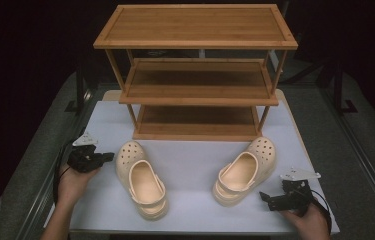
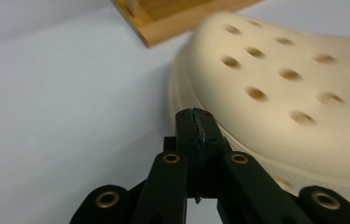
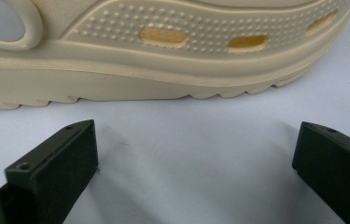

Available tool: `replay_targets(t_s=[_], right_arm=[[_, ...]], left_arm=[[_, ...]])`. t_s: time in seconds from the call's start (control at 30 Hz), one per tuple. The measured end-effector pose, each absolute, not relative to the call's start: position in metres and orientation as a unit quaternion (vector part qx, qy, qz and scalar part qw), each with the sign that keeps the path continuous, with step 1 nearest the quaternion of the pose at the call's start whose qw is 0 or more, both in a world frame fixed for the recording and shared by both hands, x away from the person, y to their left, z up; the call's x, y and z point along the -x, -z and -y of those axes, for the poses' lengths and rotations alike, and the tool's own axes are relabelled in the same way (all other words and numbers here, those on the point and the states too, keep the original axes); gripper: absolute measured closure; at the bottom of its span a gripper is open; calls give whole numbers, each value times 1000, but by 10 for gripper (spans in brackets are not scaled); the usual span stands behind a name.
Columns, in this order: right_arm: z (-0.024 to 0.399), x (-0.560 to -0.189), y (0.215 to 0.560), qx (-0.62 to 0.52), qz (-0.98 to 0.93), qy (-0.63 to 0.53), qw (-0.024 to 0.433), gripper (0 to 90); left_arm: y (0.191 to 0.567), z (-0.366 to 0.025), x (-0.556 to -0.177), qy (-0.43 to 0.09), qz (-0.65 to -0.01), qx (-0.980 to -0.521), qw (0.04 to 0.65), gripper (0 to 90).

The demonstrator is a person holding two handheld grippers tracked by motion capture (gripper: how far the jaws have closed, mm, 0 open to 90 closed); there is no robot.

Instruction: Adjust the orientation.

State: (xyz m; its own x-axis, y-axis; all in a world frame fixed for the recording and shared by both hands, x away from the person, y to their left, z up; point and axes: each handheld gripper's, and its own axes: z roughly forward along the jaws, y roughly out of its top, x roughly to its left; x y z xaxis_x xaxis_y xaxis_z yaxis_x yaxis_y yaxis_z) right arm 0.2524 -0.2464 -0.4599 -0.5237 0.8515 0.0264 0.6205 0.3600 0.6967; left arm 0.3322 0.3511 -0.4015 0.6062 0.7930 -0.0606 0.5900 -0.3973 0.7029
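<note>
Bare mat btwn clogs (image 1: 141, 179) (image 1: 245, 168); rack (image 1: 197, 75) blocks behind, probably.

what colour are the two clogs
Cream, both clogs; clearest in the high view.

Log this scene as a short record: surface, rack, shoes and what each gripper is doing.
surface: white table top
rack: three-tier wooden shoe rack, shelves bare
left clog: cream, toe toward rack
right clog: cream, toe toward rack
left gripper: jaws shut, empty, beside left clog's toe
right gripper: jaws open, empty, facing right clog's side
</note>
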Motion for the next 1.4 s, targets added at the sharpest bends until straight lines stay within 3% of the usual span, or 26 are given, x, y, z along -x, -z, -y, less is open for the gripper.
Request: replay_targets(t_s=[0.3, 0.93, 1.4], right_arm=[[246, -252, 460, -456, -807, -334, 172, 0], [246, -253, 460, -457, -807, -334, 172, 0], [246, -253, 460, -457, -806, -333, 171, 0]], left_arm=[[409, -350, -298, -133, -405, -833, 353, 899], [416, -334, -303, -122, -384, -852, 334, 900], [416, -310, -327, -119, -368, -861, 331, 900]])
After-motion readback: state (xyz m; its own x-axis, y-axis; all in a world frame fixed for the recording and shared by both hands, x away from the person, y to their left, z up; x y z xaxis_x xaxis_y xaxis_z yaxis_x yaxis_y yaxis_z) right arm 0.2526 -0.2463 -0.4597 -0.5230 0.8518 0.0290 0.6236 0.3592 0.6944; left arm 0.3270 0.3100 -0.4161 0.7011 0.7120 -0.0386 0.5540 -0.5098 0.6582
